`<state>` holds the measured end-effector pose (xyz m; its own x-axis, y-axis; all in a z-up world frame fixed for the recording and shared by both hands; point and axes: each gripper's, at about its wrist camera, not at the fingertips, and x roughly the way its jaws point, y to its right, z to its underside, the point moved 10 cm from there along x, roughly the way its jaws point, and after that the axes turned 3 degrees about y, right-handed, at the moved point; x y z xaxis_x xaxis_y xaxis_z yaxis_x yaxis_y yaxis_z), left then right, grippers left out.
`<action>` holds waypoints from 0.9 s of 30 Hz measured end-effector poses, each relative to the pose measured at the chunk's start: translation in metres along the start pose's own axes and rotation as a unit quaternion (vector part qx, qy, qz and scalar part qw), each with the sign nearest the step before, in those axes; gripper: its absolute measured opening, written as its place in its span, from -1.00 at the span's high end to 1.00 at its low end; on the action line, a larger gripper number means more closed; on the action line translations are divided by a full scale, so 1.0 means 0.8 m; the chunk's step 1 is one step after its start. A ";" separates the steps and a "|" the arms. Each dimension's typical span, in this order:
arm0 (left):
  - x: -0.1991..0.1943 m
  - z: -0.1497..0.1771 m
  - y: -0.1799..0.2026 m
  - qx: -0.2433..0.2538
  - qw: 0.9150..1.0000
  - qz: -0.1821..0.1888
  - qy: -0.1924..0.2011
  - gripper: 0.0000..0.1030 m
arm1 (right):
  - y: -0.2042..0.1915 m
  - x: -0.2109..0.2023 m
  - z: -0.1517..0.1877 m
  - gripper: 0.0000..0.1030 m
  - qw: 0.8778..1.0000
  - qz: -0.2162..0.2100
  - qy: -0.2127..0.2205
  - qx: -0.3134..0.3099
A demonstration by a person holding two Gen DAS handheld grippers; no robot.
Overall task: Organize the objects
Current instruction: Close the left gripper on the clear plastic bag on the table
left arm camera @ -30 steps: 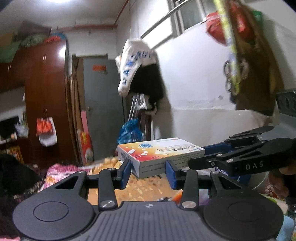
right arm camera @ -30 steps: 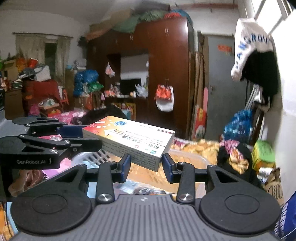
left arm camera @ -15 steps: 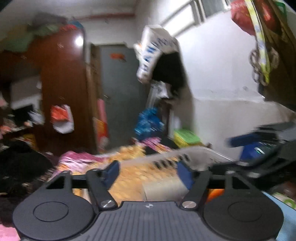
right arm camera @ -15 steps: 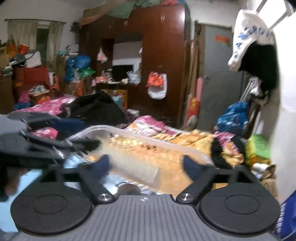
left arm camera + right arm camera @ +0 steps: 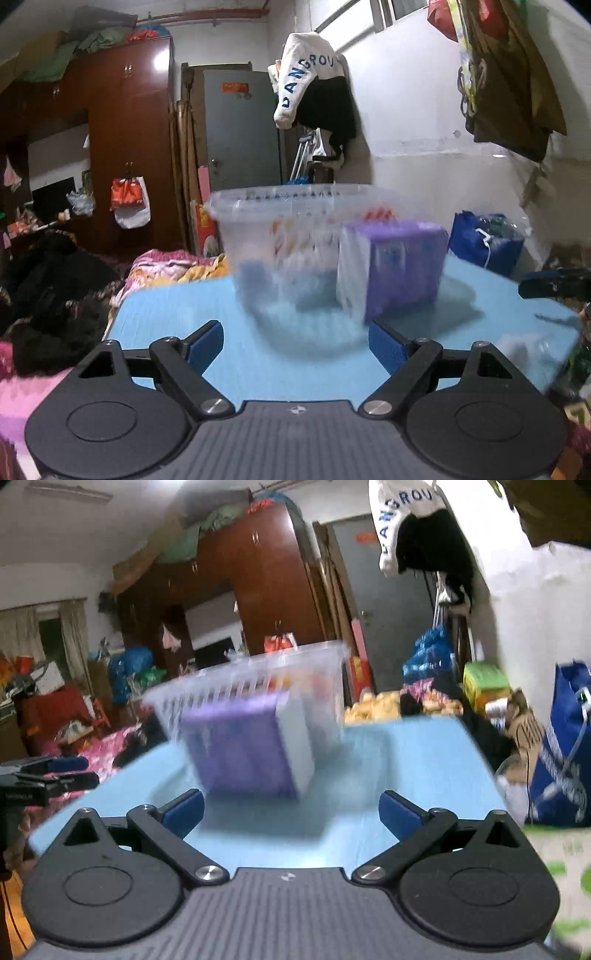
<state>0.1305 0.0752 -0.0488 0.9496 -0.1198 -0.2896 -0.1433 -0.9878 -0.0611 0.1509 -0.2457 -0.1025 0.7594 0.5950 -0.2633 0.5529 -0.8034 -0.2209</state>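
A clear plastic basket stands on the light blue table, blurred by motion, with coloured things dimly visible inside. A purple and white box stands next to it on the right. My left gripper is open and empty, low over the table in front of both. In the right wrist view the purple box stands in front of the basket. My right gripper is open and empty, just short of the box. The left gripper shows at the left edge of that view.
A blue bag stands behind the table at the right, and shows in the right wrist view. A bed with dark clothes lies left of the table. A brown wardrobe and grey door stand behind.
Both grippers were shut on a white and orange box held above the basket. Both have opened, let it go and dropped low to the table in front of the basket.
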 end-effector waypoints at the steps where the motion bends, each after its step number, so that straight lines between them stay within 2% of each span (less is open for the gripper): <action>1: -0.010 0.009 -0.002 -0.009 1.000 -0.004 0.000 -0.71 | -0.004 -0.007 0.006 -1.00 1.000 -0.005 -0.003 -0.004; 3: -0.018 0.023 -0.003 -0.026 1.000 -0.004 -0.005 -0.71 | -0.018 -0.021 0.019 -1.00 1.000 -0.020 -0.002 -0.006; 6: -0.025 0.035 0.000 -0.022 1.000 0.007 0.000 -0.71 | -0.042 -0.022 0.031 -0.98 0.998 -0.050 -0.018 -0.027; 9: -0.028 0.044 0.007 -0.017 1.000 0.025 0.006 -0.71 | -0.057 -0.012 0.032 -0.86 0.997 -0.056 -0.025 -0.056; 11: -0.029 0.055 0.014 -0.008 0.999 0.037 -0.001 -0.71 | -0.057 -0.005 0.035 -0.68 0.996 -0.067 -0.033 -0.054; 13: -0.028 0.066 0.017 0.003 0.999 0.038 -0.010 -0.71 | -0.059 -0.003 0.043 -0.60 0.995 -0.068 -0.041 -0.057; 17: -0.024 0.076 0.024 -0.008 0.998 0.063 -0.018 -0.71 | -0.060 0.001 0.045 -0.46 0.995 -0.069 -0.041 -0.059; 21: -0.025 0.082 0.036 0.014 0.998 0.066 -0.016 -0.70 | -0.063 0.000 0.052 -0.31 0.994 -0.069 -0.040 -0.080; 23: -0.027 0.082 0.039 0.016 0.997 0.074 -0.017 -0.66 | -0.065 0.001 0.052 -0.17 0.993 -0.070 -0.037 -0.084; 27: -0.027 0.082 0.041 0.018 0.997 0.078 -0.015 -0.57 | -0.069 0.002 0.054 -0.03 0.992 -0.078 -0.036 -0.097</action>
<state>0.0867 0.0518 -0.1068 0.9062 -0.2684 -0.3268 -0.2989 -0.9532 -0.0462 0.1066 -0.1992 -0.1310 0.6370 0.7064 -0.3087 0.7222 -0.6869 -0.0816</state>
